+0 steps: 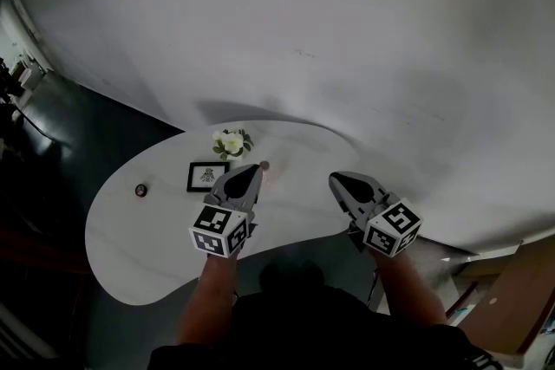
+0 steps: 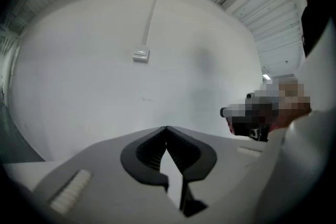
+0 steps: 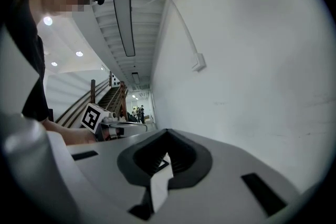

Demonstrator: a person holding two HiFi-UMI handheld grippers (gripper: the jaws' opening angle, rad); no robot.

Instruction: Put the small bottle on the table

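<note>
Both the left gripper (image 1: 253, 172) and right gripper (image 1: 336, 180) hang with fingers pressed together, empty, while what seems the small bottle (image 1: 264, 165) stands on the counter (image 1: 147, 247) at the left tip's 1 o'clock, so placing looks done and the next move is backing away clear.

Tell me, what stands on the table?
Flowers, a framed picture, a small dark thing and a small pinkish thing by the left gripper, which hides some of the table.
</note>
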